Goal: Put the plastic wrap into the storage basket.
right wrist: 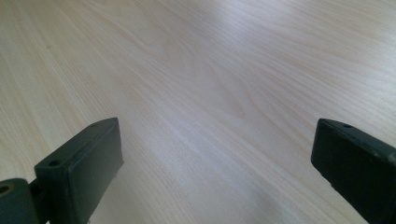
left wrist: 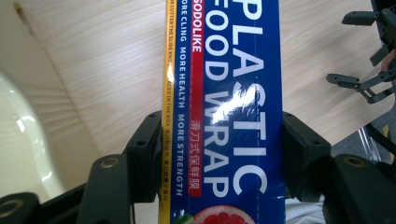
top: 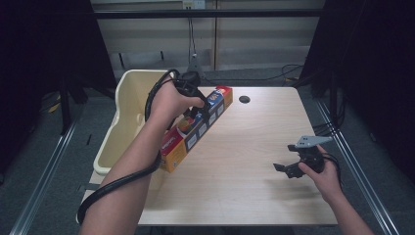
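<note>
Our left forearm [top: 129, 166] comes in nearest the high camera, a black cable [top: 117, 183] looping under it, and it carries the left gripper [top: 198, 108] over the left part of the desk [top: 254, 147]. We see that gripper clenched across the width of a long box of plastic wrap [top: 193, 129]; in the left gripper view the two black jaws press on either long side of the box [left wrist: 224, 116], whose blue face with white lettering runs straight away from the gripper, a yellow edge strip on one side. From above, the box lies at a slant, its orange end pointing back toward us and its far end beyond the gripper, and its near end appears raised off the desk, though we cannot tell by how much. Just to the left of this gripper sits a cream plastic tub [top: 125, 112], beside the desk's left edge. Well apart, over the desk's right part, our right hand [top: 325, 171] holds the right gripper [top: 284, 168]. Its jaws stand released and wide, with nothing but bare wood grain [right wrist: 210, 93] between them. A small dark hole [top: 244, 99] marks the desk beyond the box's far end.
</note>
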The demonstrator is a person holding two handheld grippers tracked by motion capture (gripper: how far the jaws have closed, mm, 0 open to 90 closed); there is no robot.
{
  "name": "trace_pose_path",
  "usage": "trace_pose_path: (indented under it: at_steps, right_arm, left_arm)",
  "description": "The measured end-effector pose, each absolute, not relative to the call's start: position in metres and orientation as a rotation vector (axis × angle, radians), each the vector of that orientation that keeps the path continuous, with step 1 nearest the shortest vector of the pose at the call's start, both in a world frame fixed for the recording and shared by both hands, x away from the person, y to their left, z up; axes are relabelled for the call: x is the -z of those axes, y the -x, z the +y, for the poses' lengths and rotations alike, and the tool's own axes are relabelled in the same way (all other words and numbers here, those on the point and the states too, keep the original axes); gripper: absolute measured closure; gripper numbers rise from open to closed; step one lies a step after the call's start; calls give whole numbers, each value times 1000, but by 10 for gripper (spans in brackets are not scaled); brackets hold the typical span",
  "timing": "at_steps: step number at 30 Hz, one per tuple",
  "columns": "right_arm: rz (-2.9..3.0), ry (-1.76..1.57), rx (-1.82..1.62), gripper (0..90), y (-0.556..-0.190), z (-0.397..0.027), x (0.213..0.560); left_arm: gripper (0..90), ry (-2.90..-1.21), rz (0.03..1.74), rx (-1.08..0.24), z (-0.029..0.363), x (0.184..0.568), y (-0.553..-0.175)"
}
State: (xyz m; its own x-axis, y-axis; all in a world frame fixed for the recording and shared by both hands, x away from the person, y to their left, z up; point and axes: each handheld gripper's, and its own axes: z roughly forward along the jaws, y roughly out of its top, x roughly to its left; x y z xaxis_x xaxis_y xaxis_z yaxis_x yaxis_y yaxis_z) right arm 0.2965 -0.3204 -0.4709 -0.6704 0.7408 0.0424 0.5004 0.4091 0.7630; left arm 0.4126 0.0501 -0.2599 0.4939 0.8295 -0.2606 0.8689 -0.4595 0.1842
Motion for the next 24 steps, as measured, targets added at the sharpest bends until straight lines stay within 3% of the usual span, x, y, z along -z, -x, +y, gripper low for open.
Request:
trace_pose_path:
  at_steps: [24]
  right_arm:
    - [2376,-1064,-1122,23,-296,-318,470]
  left_arm:
    - [409,-2404,1521,174,80,229,-411]
